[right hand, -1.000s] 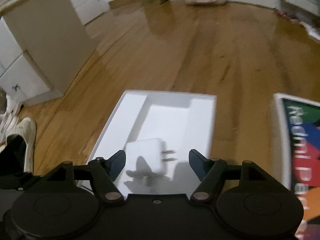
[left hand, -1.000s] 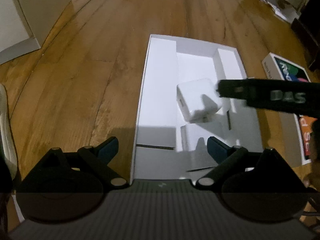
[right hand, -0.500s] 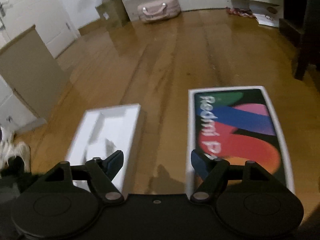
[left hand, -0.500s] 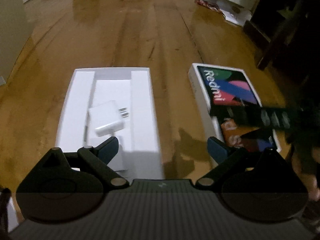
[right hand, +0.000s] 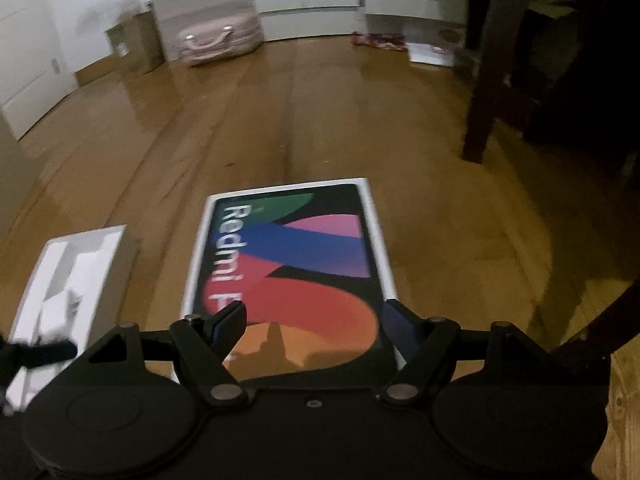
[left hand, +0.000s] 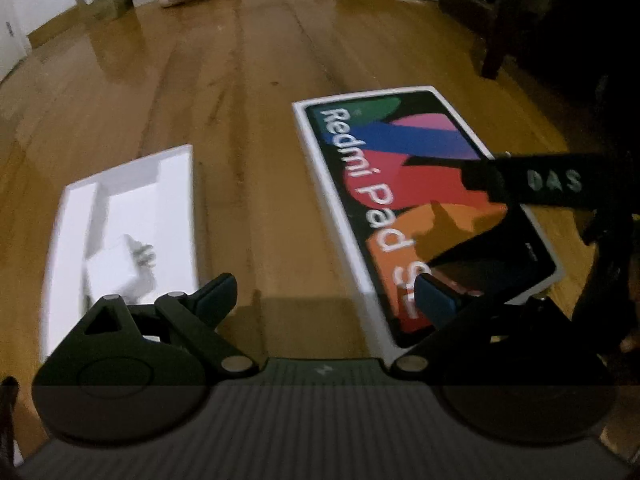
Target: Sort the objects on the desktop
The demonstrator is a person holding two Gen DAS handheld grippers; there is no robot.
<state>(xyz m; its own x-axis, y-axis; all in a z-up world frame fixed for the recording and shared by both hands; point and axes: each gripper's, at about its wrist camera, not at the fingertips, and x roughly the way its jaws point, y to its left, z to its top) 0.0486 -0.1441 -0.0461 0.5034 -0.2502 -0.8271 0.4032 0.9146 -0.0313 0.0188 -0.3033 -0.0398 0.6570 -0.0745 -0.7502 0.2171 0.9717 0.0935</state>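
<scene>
Left wrist view, nearest first: the left gripper [left hand: 324,294] has its blue-padded tongs spread wide with nothing between them, hanging over bare wooden floor [left hand: 248,128] in the gap between two boxes. At nine o'clock lies the open white cardboard tray [left hand: 176,200], and a white square wall charger with metal prongs [left hand: 120,260] rests inside its middle compartment, so that piece looks already sorted. At two o'clock lies the flat white-bordered lid printed with coloured bands and "Redmi Pad" [left hand: 404,184], face up on the floor, well apart from the tray.

In the right wrist view the right gripper [right hand: 312,320] is likewise fully open and empty, poised above the lid's near end [right hand: 304,280], touching nothing that I can make out.

What seems left is taking the lid by its edges, one gripper each side, and closing it over the tray. The lid's long edges sit free, with open floor beyond twelve o'clock. Farther off, a dark wooden furniture leg [right hand: 480,100] at one o'clock crowds the right; a pink bag [right hand: 218,42] sits far at eleven.
</scene>
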